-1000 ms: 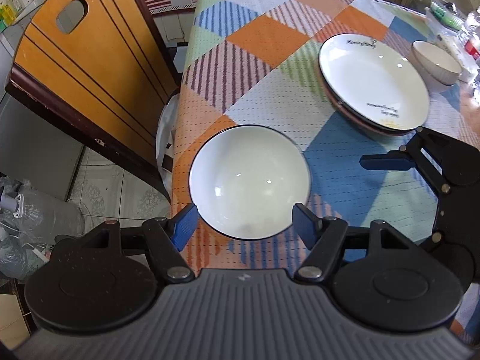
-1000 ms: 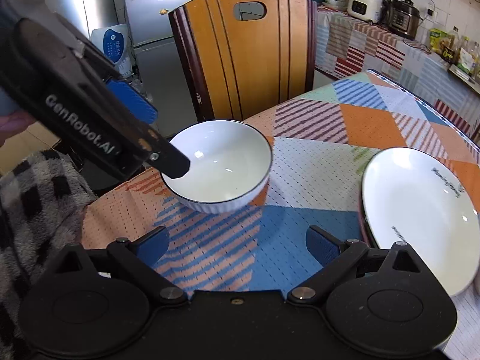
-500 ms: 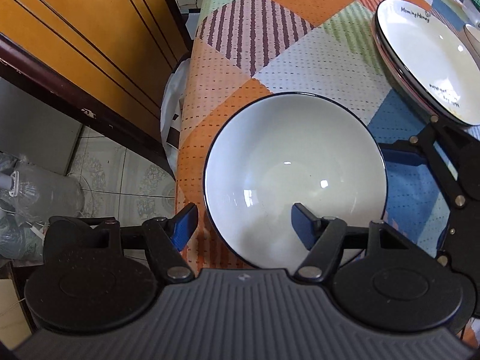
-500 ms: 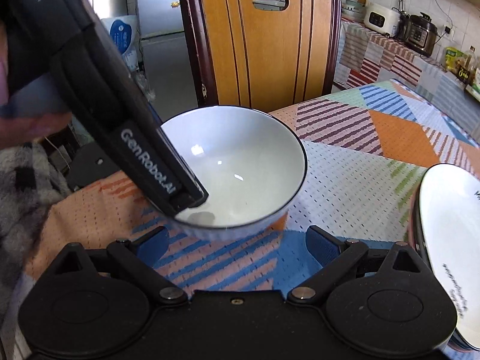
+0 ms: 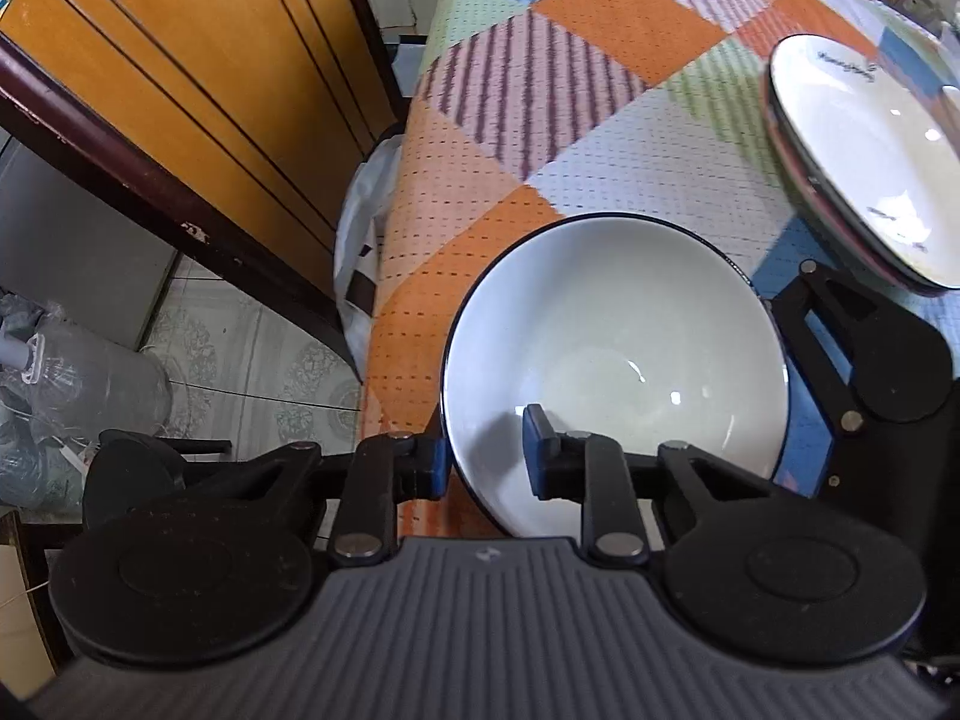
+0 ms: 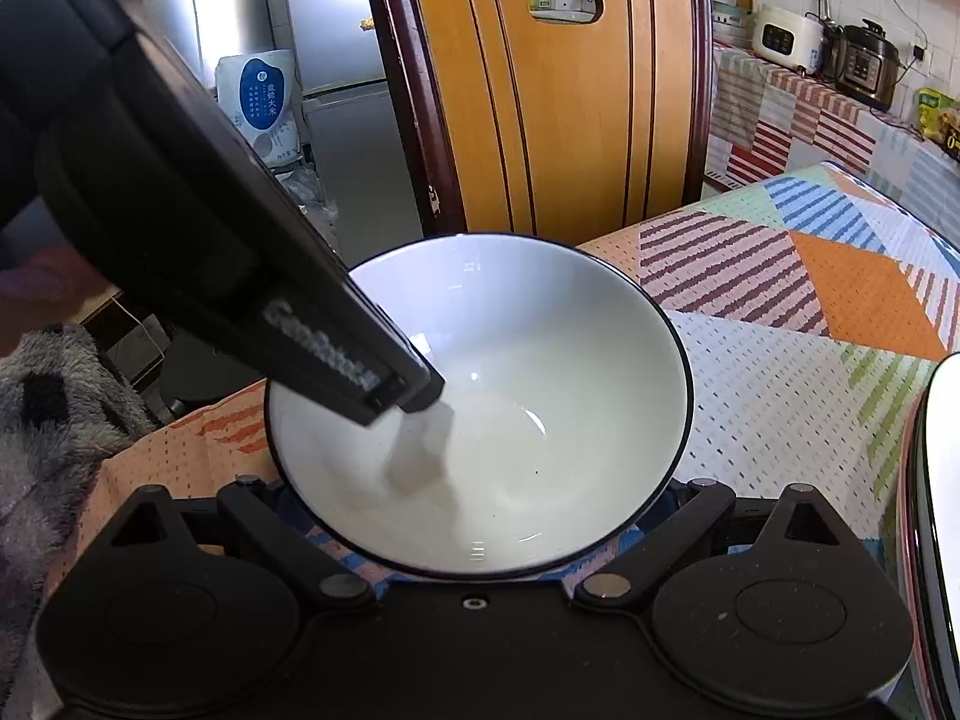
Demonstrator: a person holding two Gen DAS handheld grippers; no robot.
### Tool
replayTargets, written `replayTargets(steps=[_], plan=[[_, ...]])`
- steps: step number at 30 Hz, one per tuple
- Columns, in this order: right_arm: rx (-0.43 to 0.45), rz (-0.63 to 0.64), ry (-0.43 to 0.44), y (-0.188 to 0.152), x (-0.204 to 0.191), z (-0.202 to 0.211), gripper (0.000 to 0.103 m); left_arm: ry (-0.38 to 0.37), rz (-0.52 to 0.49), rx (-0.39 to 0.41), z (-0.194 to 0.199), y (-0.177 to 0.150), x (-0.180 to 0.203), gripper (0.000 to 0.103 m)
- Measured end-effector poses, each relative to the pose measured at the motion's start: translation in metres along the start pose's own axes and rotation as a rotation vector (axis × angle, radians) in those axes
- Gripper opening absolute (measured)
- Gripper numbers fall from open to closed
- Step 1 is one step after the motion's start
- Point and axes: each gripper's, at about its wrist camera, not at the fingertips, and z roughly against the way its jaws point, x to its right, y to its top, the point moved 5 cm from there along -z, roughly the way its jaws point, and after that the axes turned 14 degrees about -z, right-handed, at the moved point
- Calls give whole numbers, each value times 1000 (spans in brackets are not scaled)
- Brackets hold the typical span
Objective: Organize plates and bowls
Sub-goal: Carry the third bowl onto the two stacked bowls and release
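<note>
A white bowl (image 5: 618,324) with a thin dark rim stands on the patchwork tablecloth near the table's corner; it also shows in the right wrist view (image 6: 510,360). My left gripper (image 5: 483,459) is closed on the bowl's near rim, one finger inside and one outside. My right gripper (image 6: 477,495) is open, its fingers spread on either side beneath the bowl's wall, their tips hidden by the bowl. A stack of white plates (image 5: 864,150) lies at the right.
A wooden chair (image 6: 540,102) stands against the table's edge just beyond the bowl. The table edge (image 5: 384,276) drops to a tiled floor with plastic bags at the left. A fridge and kitchen counter with appliances lie behind.
My left gripper came down over the bowl's rim and closed on it. My right gripper moved forward until the bowl sits between its open fingers.
</note>
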Motion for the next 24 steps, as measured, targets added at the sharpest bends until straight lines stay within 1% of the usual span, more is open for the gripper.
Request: replayTargets(steps=[3,7,12,16,18,20,24], plan=[[11,-3,-5,-2,0,11,99,-1,-8,3,11,0,8,23],[31,-16,-8,-2,-1,34,98,3,-49,20,32,2,22,23],[65,-35,-34,-1,2,73,98,-30,-109,54,65,11,44,23],[98,-38,-74,-2,9,107,99,-61,-166,77,88,21,65,23],[113,-44,-96,-2,14,123,99,-80,-203,81,97,28,76,25],[130,-50,-118,-1,19,140,99,-101,-240,100,108,36,88,25],[159,-48,-178,4,29,168,99,-119,-304,149,128,52,110,25]])
